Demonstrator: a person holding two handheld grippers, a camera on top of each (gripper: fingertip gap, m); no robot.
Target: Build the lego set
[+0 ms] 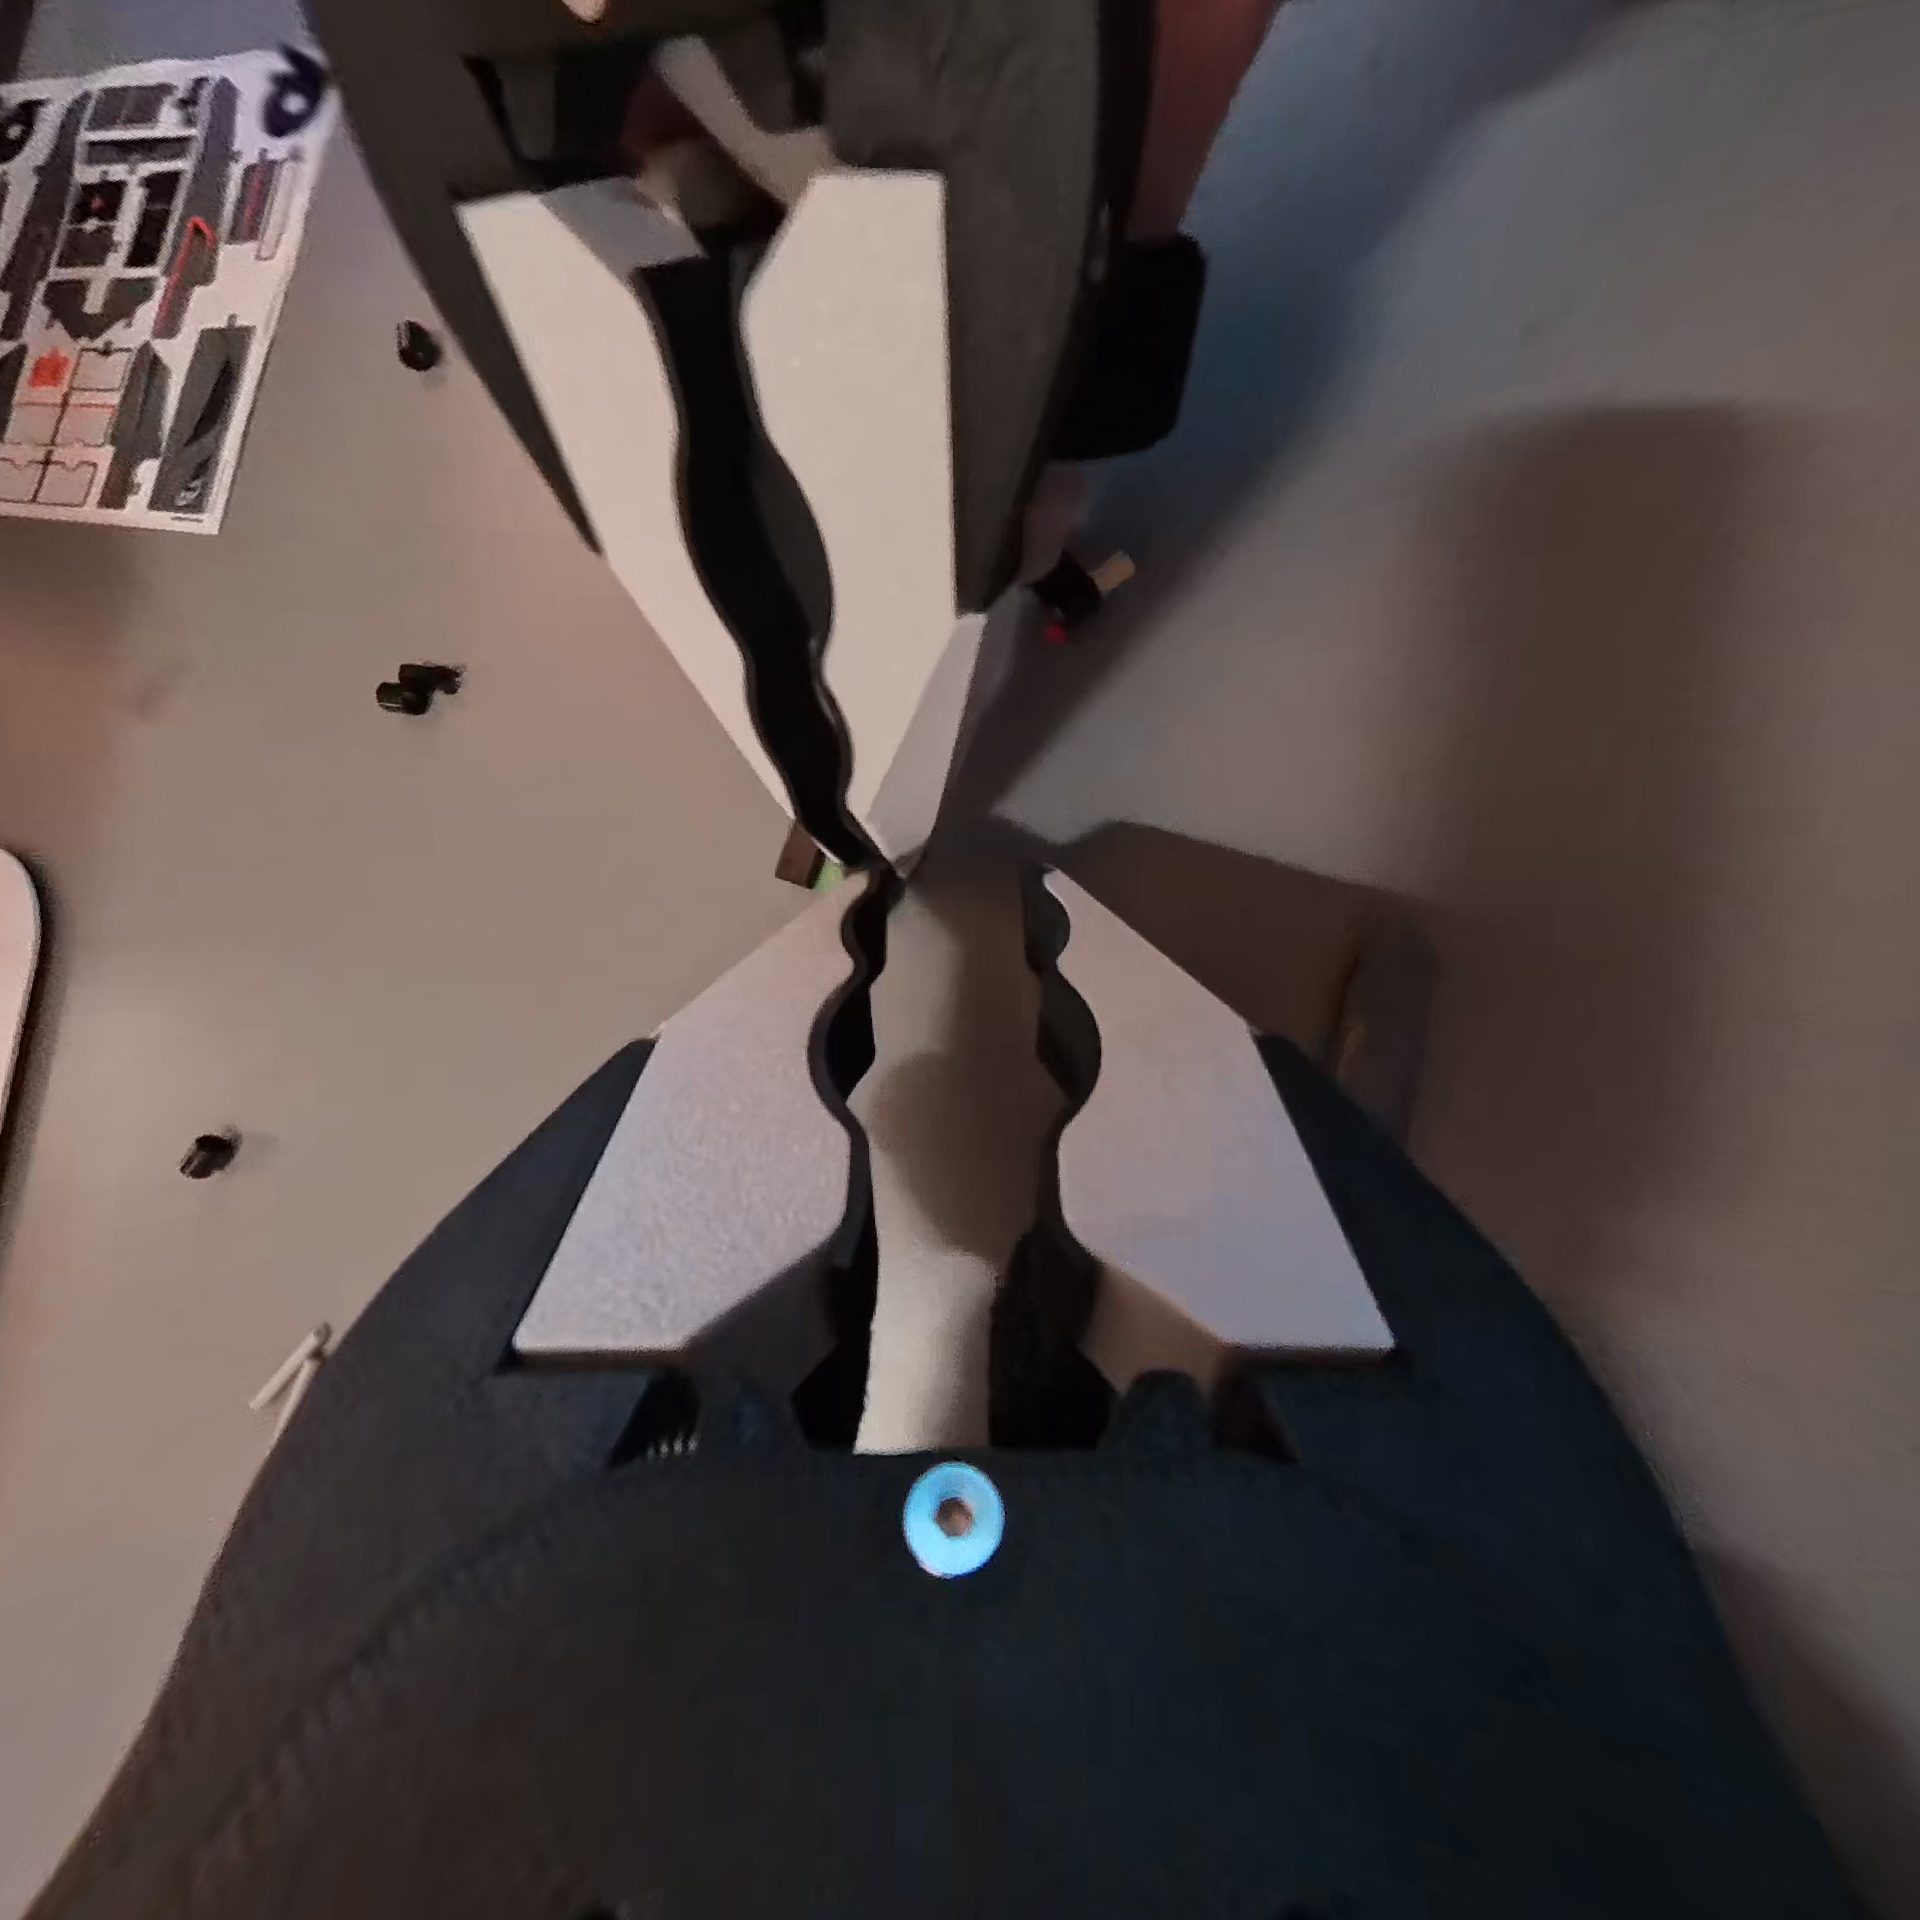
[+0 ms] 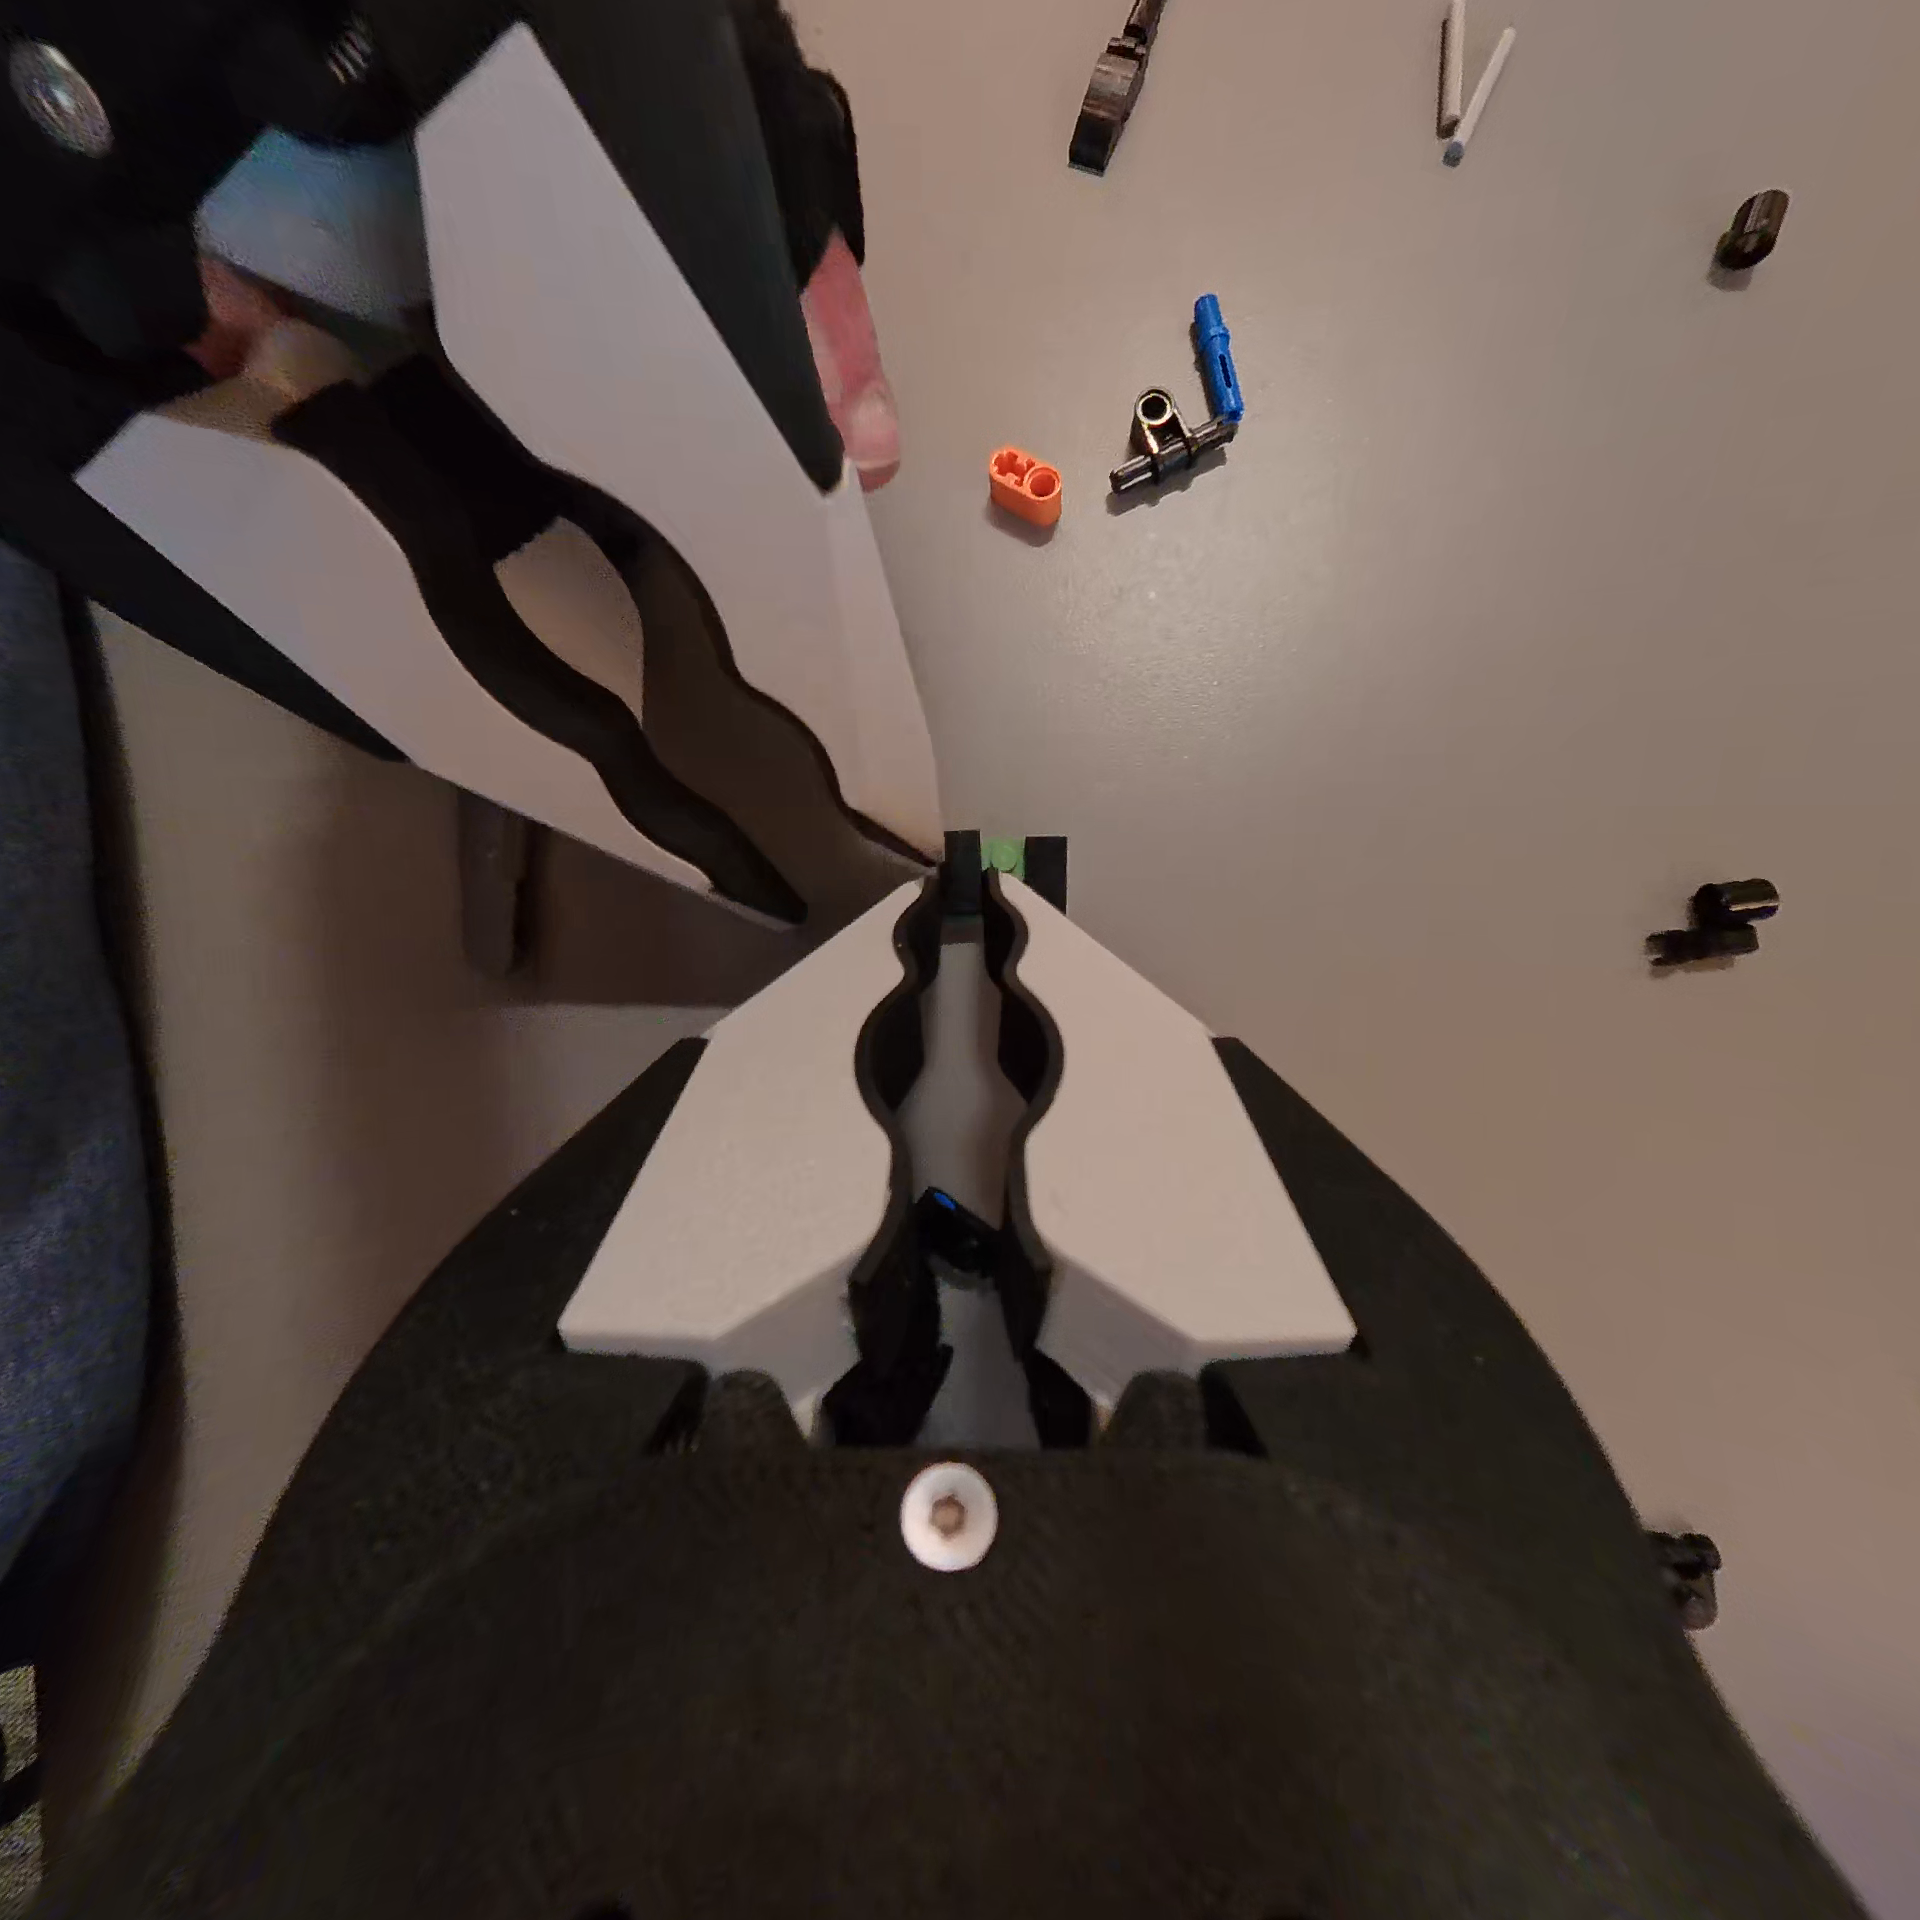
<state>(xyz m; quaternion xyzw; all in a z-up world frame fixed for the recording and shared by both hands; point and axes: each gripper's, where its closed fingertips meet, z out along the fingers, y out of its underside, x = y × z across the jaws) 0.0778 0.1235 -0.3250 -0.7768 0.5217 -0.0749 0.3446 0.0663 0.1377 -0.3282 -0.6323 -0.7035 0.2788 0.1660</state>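
My right gripper [image 2: 966, 883] is shut on a small black and green lego piece [image 2: 1003, 854], held just above the grey table [image 2: 1351, 675]. In the left wrist view the right gripper [image 1: 883, 857] comes down from the top, with the piece [image 1: 805, 868] at its tips. My left gripper [image 1: 966, 883] has its jaws a little apart with nothing between them; its left fingertip [image 1: 883, 904] is right at the right gripper's tips. In the right wrist view the left gripper [image 2: 862, 883] reaches in from the upper left.
Loose parts lie on the table: an orange connector [image 2: 1025, 488], a blue pin [image 2: 1218, 358], a black connector [image 2: 1158, 436], white rods [image 2: 1475, 83] and black pins [image 2: 1714, 920]. A sticker sheet [image 1: 135, 312] lies far left, with more black pins [image 1: 416, 686]. Left and right tips are no more than a few centimetres apart. The orange connector [image 2: 1025, 488] is about equally far from each gripper, around 8 cm.
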